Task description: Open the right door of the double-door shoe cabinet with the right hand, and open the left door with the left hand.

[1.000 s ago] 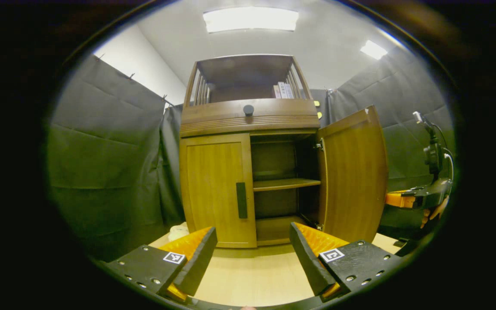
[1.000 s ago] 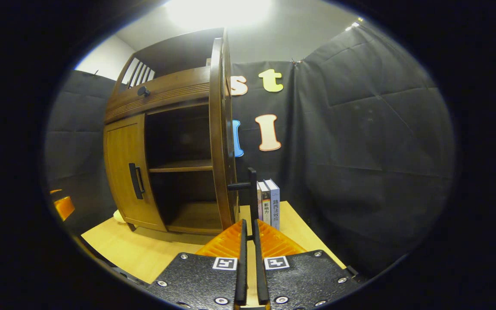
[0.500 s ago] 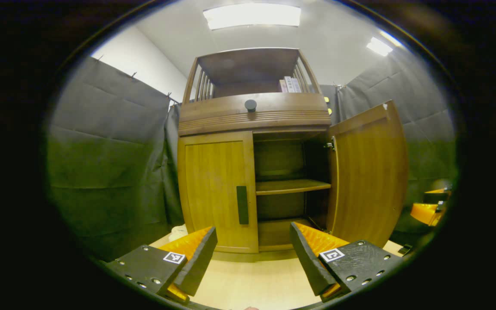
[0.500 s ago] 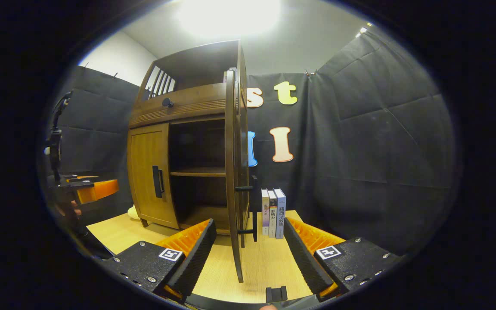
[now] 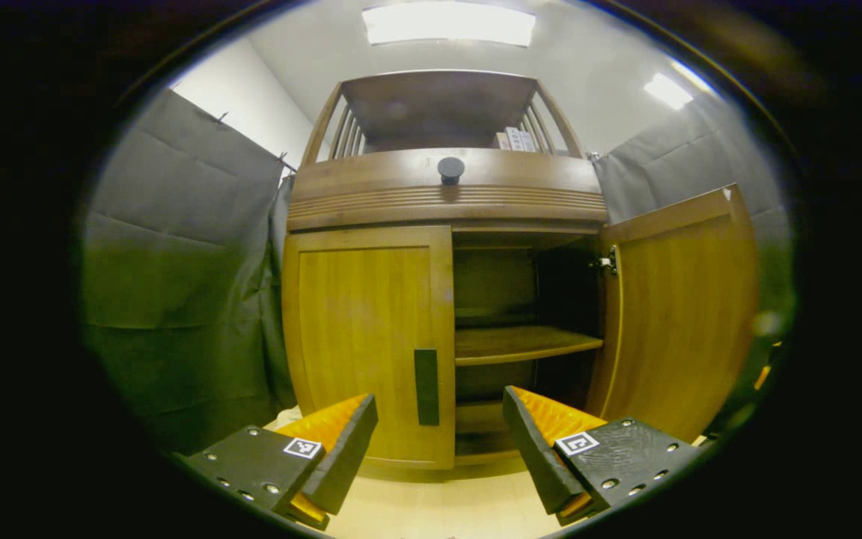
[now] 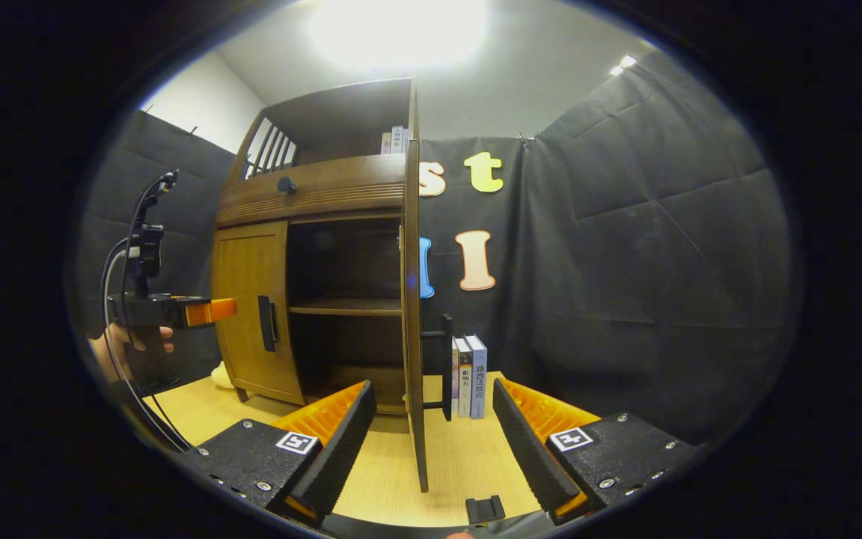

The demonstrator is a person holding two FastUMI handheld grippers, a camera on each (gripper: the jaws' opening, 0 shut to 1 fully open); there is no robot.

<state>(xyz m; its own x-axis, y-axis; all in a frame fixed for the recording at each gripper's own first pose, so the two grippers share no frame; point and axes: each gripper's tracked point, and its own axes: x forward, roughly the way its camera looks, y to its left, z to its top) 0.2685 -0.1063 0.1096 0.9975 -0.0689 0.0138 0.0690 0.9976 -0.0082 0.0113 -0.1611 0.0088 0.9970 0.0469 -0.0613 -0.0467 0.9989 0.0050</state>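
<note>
Two doors on the shoe cabinet (image 5: 446,195), and they stand differently: the right door (image 5: 682,314) is swung out, edge-on in the right gripper view, its tall face turned sideways; the left door (image 5: 367,337) sits flat and closed, its upright bar handle (image 5: 426,387) running top to bottom. The left gripper (image 5: 438,442) faces that handle square-on, fingers spread wide, nothing between them. The right gripper (image 6: 431,442) is spread wide too, the right door's edge standing between its fingers, untouched. Books (image 6: 467,376) stand upright on the table (image 6: 468,457) just beyond.
</note>
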